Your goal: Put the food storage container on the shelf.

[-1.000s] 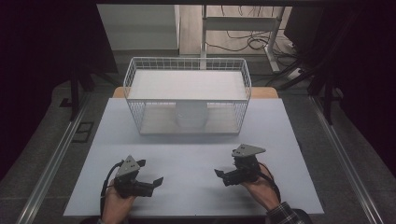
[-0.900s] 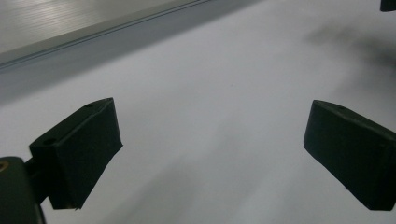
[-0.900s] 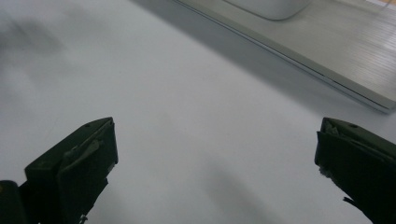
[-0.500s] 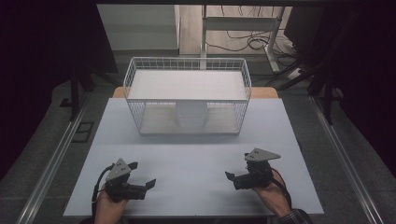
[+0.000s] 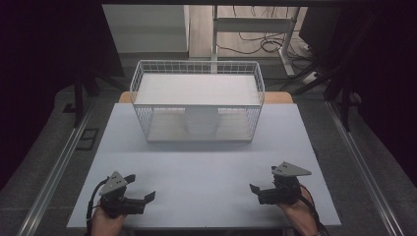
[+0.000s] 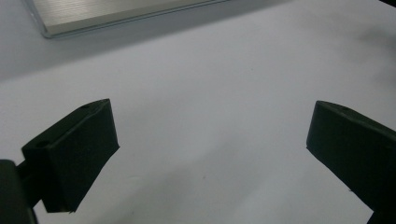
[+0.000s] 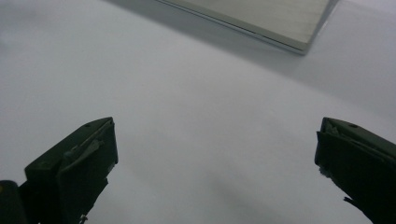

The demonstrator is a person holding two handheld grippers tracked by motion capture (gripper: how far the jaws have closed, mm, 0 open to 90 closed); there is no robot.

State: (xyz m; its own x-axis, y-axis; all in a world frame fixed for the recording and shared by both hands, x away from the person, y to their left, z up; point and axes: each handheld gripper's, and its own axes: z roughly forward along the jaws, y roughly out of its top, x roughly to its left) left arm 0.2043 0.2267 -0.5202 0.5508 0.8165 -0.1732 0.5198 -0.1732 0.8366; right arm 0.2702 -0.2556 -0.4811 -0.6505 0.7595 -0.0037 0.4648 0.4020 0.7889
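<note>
Status: looks like either very start or very end of the job, nothing in hand atm. Left gripper and right gripper both sit low at the near edge of the white table, one per corner, well apart from each other and from the wire basket. Jaws on both spread wide w/ nothing between them; the gripper views confirm it, left gripper and right gripper looking at bare tabletop. Nearest thing to work on is the basket, so taking that as the item: white wire mesh, rectangular, standing upright at the far-centre of the table, long side facing the person. Inside, a white cylindrical container on the basket floor, roughly centred, seen thru the mesh; can't tell if it has a lid. My read: if the container needs to go in, done; if it needs to come out, reach not begun, all of it left. Basket base edge shows at the top of the right gripper view.
</note>
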